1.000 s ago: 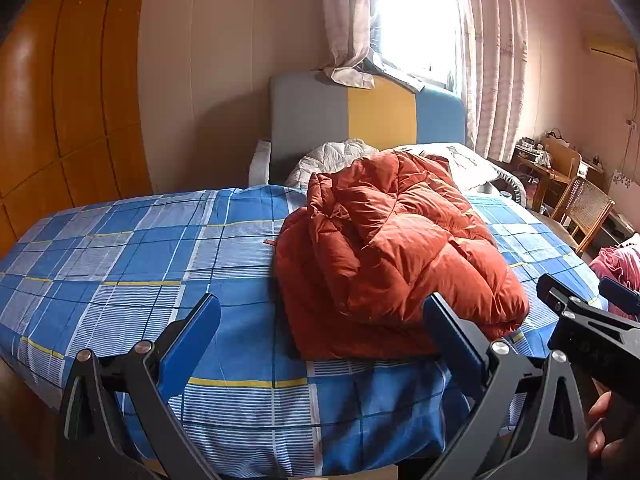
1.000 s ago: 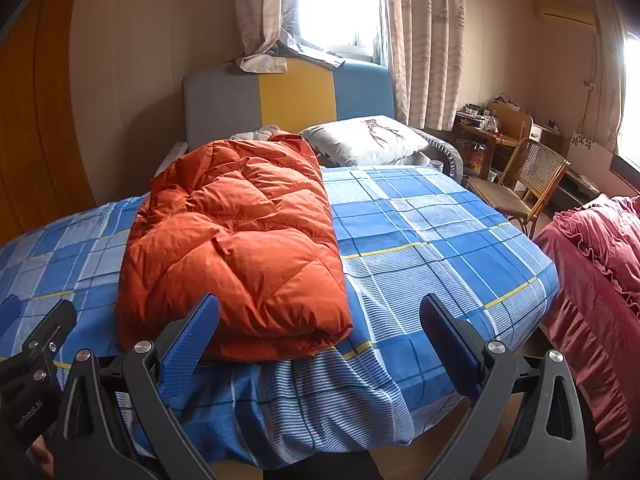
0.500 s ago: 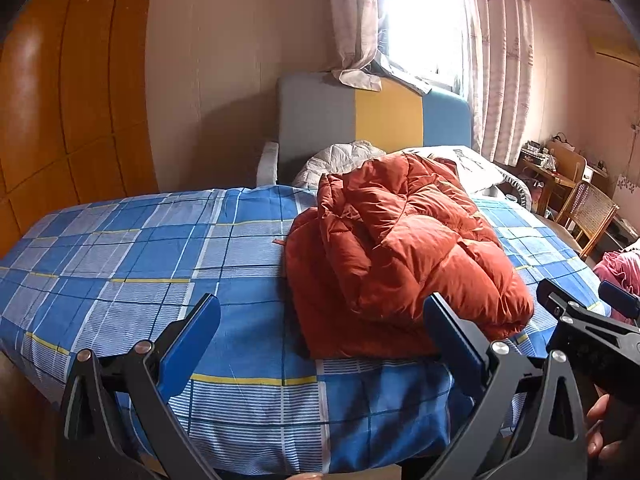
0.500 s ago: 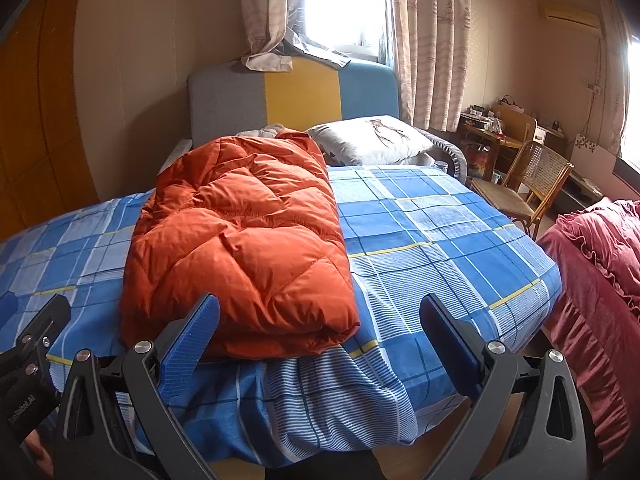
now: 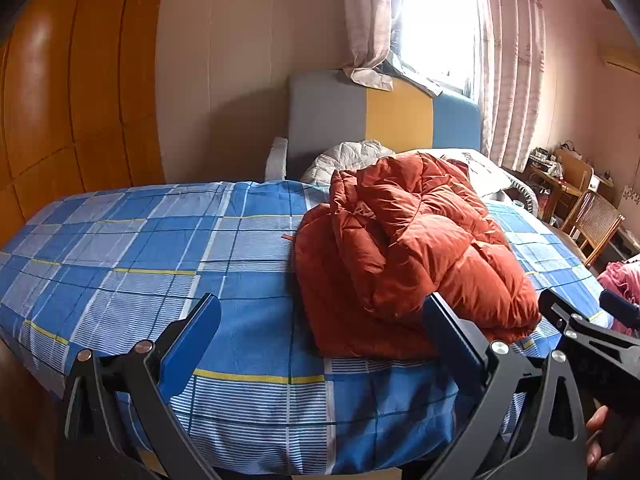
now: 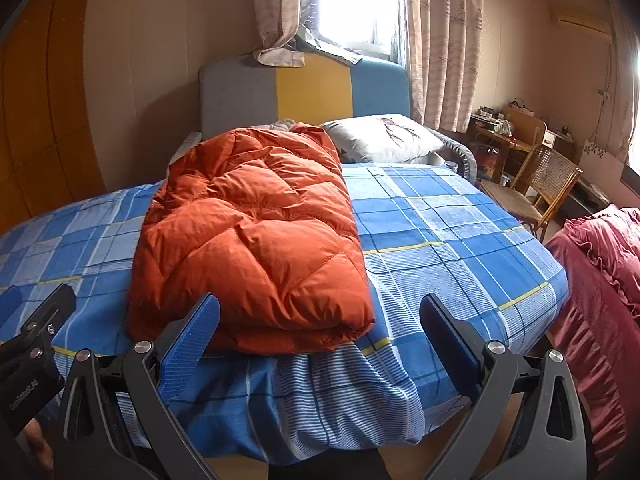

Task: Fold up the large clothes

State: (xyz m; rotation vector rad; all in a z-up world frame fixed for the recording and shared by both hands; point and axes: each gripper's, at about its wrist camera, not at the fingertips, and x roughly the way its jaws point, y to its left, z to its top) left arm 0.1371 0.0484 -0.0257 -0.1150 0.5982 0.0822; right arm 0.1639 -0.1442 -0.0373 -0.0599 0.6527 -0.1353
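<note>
Jacket: an orange padded jacket (image 6: 248, 240) lies on the bed (image 6: 460, 240), doubled into a thick bundle; its near edge sits close to the foot of the mattress.
Jacket, left view: the bundle (image 5: 404, 248) looks lumpier here — the upper layer is bunched and sits askew on the lower one, whose edge shows along the near side.
Bed: blue checked sheet, hanging in loose folds over the near edge.
Left gripper: the left gripper (image 5: 320, 340) has its blue fingers spread wide, nothing between them; it hangs off the foot of the bed, apart from the jacket.
Right gripper: the right gripper (image 6: 320, 340) is likewise wide and empty, its left finger (image 6: 190, 344) overlapping the bundle's near edge in the view; contact cannot be told.
Surroundings: pillow (image 6: 384, 136) near the headboard (image 6: 304, 88), a wicker chair (image 6: 548, 180) to the right, a dark red cover (image 6: 600, 280) beside the bed.
Step in hand: judged — the folding looks mostly done; both tools are off the cloth, either between folds or at the finish.
Next move: if another fold or a tidy is wanted, each claw would need to come in low and pinch the full thickness at a near corner — the puffy fill is likely to spring back and the slick shell may slip.
</note>
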